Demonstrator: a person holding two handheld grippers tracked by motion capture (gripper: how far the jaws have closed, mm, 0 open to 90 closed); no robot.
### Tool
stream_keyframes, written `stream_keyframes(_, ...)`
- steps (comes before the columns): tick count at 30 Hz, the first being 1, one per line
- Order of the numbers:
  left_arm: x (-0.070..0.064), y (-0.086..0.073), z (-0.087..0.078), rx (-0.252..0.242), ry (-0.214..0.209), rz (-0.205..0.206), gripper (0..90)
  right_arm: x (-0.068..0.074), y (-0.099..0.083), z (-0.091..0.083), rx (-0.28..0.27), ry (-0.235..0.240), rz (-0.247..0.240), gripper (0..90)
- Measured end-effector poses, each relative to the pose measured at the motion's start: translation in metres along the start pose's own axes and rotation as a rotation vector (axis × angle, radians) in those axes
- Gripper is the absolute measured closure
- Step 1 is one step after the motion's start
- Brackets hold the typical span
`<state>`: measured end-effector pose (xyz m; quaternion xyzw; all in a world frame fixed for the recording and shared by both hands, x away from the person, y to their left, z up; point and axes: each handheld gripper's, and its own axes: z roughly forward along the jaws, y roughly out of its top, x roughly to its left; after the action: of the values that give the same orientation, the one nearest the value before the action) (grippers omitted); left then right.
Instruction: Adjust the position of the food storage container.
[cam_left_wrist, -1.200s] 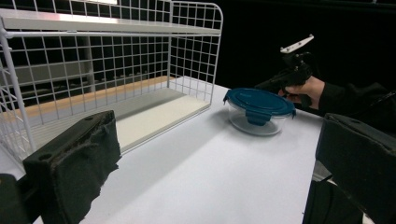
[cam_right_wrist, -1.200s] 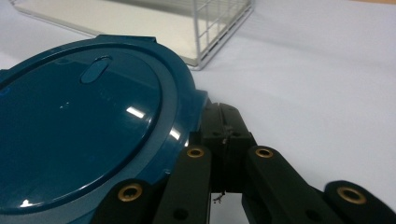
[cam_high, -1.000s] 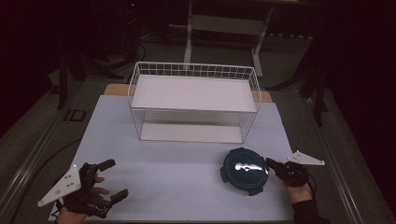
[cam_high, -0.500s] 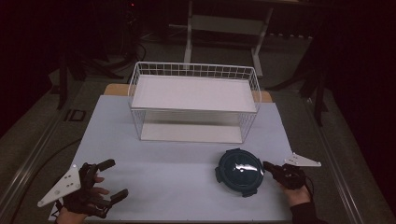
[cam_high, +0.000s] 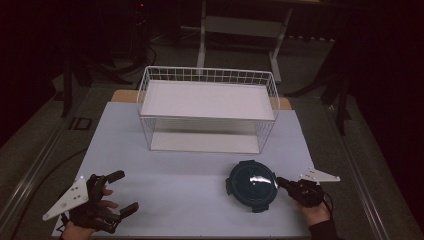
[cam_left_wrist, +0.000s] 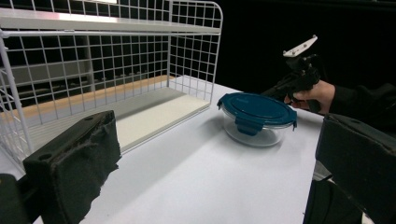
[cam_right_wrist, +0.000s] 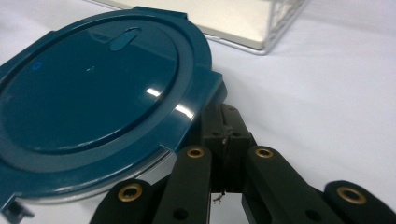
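The round glass container with the dark teal lid (cam_high: 252, 184) sits on the white table (cam_high: 190, 190), in front of the white wire rack (cam_high: 208, 109). Right tool (cam_high: 281, 182) pinched closed, tips just beside the lid's edge. Left tool (cam_high: 121, 191) gapes wide, well apart.

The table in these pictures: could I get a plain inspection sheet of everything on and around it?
Surface: white table, flat and bare in front.
Job's things: round glass container with blue lid, lid on.
Clutter: white wire rack at the back, nothing on it.
Grippers: left tongs open, apart from the container; right tongs shut, tips at the lid's rim.
Cables: one on the floor at left.
Surroundings: dark room, stand legs behind.
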<state>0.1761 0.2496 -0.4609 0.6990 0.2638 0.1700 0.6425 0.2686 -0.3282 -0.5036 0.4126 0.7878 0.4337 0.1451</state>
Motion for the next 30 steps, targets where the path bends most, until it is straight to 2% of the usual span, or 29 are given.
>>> stream_keyframes(4,0.000,0.000,0.001,0.003,-0.002,0.002,0.0,0.008,0.000,0.003,0.005,0.030,-0.005,90.0)
stream_keyframes(8,0.000,0.000,0.001,0.002,-0.002,0.002,0.0,0.018,0.002,0.008,0.019,0.081,-0.019,90.0)
stream_keyframes(13,-0.001,0.000,0.001,0.004,-0.003,0.005,0.0,0.024,0.005,0.010,0.024,0.097,-0.028,90.0)
stream_keyframes(16,-0.001,0.000,0.000,0.002,-0.002,0.006,0.0,0.023,0.006,0.010,0.008,0.100,-0.010,90.0)
stream_keyframes(22,-0.001,0.000,0.001,0.008,-0.003,0.006,0.0,0.026,0.006,0.007,0.013,0.104,-0.021,90.0)
stream_keyframes(26,-0.001,0.000,0.003,0.011,-0.005,0.007,0.0,0.026,0.005,0.008,0.007,0.111,-0.004,90.0)
stream_keyframes(30,-0.001,-0.001,0.004,0.017,-0.008,0.009,0.0,0.031,0.006,0.011,0.011,0.131,-0.009,90.0)
